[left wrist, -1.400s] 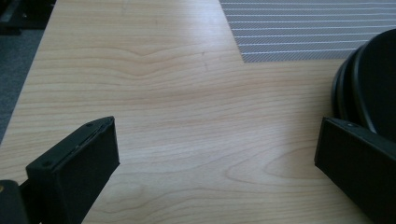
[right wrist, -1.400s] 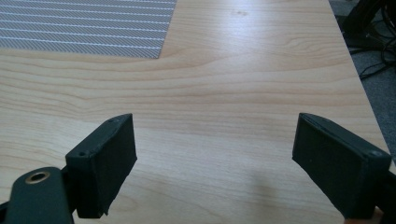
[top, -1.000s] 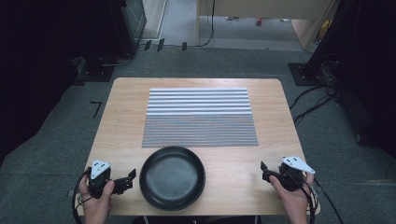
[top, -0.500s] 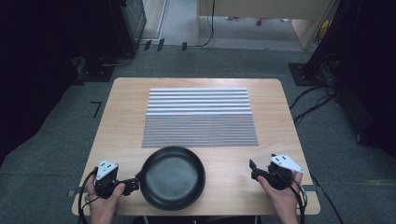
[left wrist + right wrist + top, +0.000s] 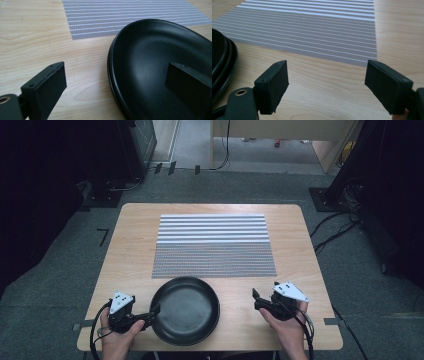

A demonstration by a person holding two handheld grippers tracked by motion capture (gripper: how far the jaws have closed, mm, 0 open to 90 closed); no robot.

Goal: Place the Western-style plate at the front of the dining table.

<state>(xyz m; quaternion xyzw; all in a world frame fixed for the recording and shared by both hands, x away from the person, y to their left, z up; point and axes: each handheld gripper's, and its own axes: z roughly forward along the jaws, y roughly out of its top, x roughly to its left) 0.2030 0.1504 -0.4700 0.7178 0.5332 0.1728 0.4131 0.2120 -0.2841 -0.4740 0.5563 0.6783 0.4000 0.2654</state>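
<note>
the left tongs [image 5: 152,312] sit at the near left corner of the desk [image 5: 135,245], held low in the person's left hand [image 5: 117,340], pointing across toward the black pan [image 5: 186,310]. their jaws stand apart and straddle the pan's near left rim: in the left gripper view one jaw is over the bare wood outside the rim and the other is over the dark inside of the pan [image 5: 160,65], with the rim passing between them and no pad pressing on it. the right tongs [image 5: 256,300] are held in the right hand [image 5: 287,325] near the desk's front right, tips aimed left toward the pan but well short of it. their jaws are wide and have just been closing a little, with nothing between them but wood.

the pan lies flat at the front middle of the desk, its far rim just at the near edge of the striped mat [image 5: 214,245].

the high view gives the whole layout: both forearms coming in from the bottom, the grey plates on top of the tongs, cables trailing. the left gripper view shows the pan's stacked-looking double rim and speckled coating up close. the right gripper view shows the mat [image 5: 307,30] ahead, the gap of wood before it, and a sliver of the pan's rim [image 5: 227,65] at its left edge.
</note>
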